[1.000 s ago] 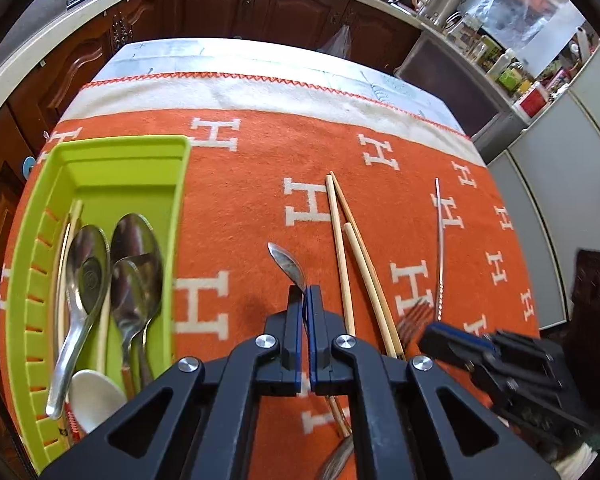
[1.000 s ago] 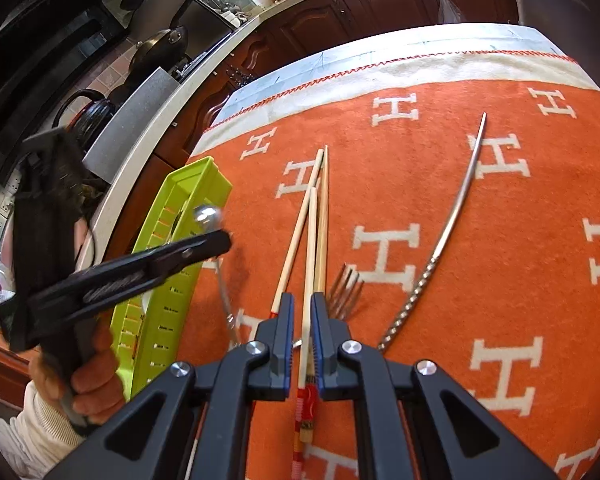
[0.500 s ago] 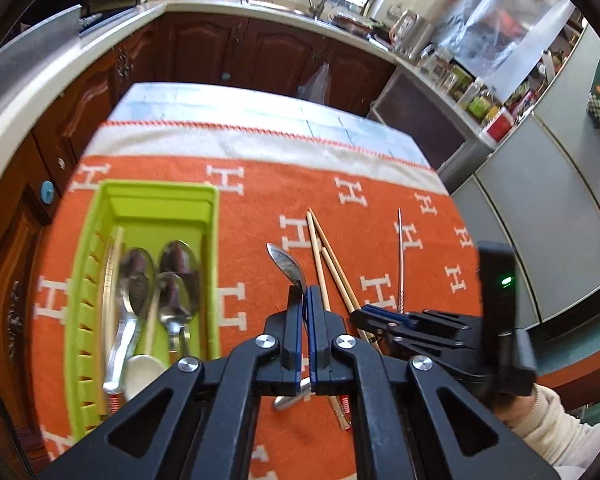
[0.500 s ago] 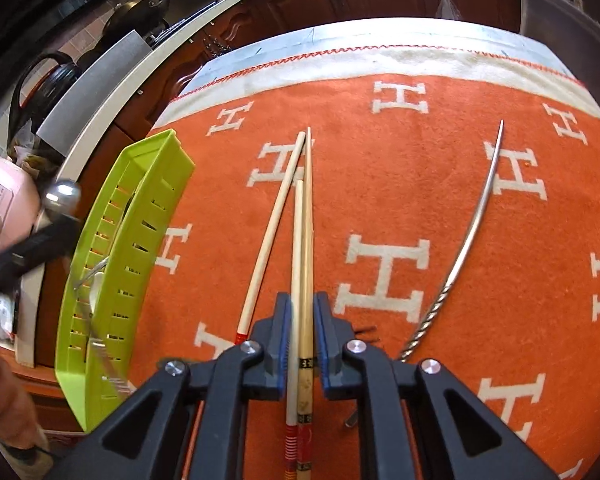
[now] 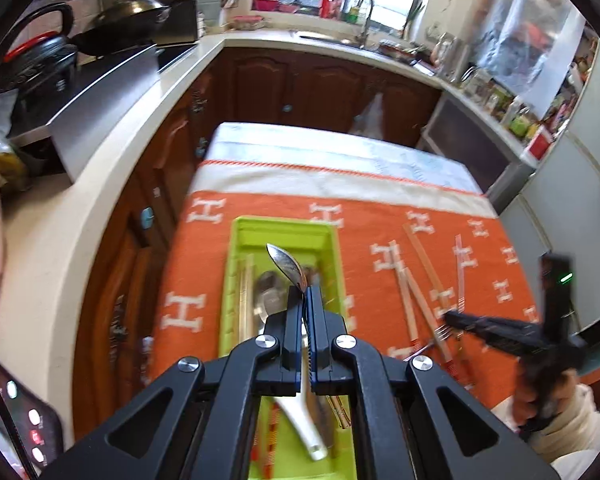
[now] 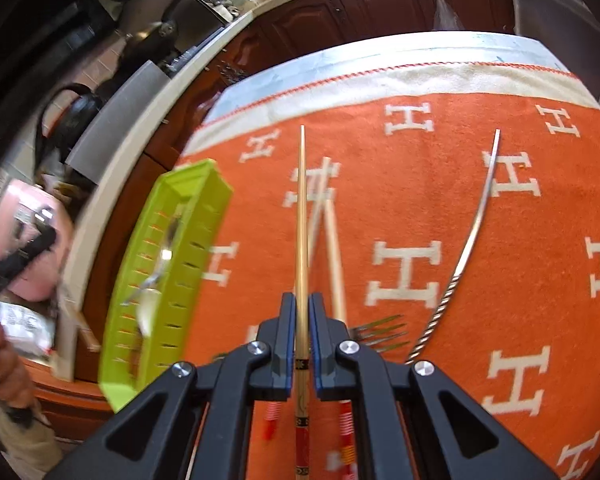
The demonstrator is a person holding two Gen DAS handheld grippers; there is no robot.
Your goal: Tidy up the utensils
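Clamped between the left gripper [image 5: 305, 294] fingers, a shiny metal spoon [image 5: 287, 265] hangs over the lime-green plastic tray [image 5: 337, 264], whose blurred contents are half hidden. Meanwhile the right gripper [image 6: 298, 308] pinches one pale wooden chopstick [image 6: 301, 208] above the orange H-patterned cloth [image 6: 480, 240], beside a steel fork [image 6: 380, 332].

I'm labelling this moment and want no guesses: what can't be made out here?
- Left wrist view: the spoon handle, hidden between the left gripper fingers.
- Left wrist view: the green tray contents, motion-blurred and covered by the gripper.
- Right wrist view: the fork handle, hidden behind the right gripper holding a chopstick.
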